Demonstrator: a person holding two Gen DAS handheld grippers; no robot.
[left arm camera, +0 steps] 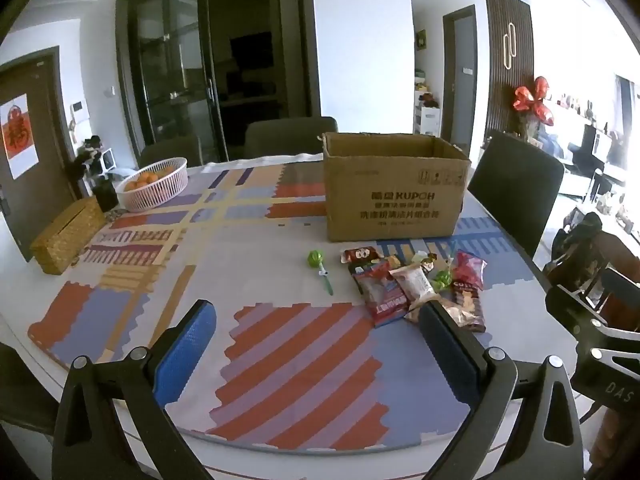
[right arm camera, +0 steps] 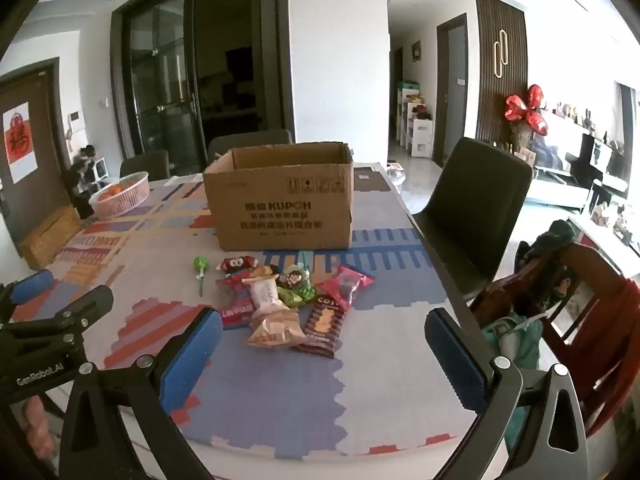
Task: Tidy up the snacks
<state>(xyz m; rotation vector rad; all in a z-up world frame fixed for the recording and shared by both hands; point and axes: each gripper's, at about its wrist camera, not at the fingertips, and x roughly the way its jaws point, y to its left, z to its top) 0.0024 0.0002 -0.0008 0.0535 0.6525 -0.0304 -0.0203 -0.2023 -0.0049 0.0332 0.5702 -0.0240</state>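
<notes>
Both grippers — left (left arm camera: 316, 320), right (right arm camera: 324, 328) — hover with jaws wide, holding nothing. Snack packets (right arm camera: 280, 300) lie heaped on the surface just before the open cardboard box (right arm camera: 280, 204); a lollipop (right arm camera: 200, 268) sits apart. Advise taking one top packet squarely — not the heap.

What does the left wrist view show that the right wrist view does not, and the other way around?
Only the left wrist view shows the left tongs from behind, open and holding nothing, and the whole woven box at the table's left edge.

Only the right wrist view shows the right tongs from behind, also open, and the brown COSY packet in full.

Both show the cardboard box, the snack pile, the green lollipop lying apart from the pile, and the fruit basket.
</notes>
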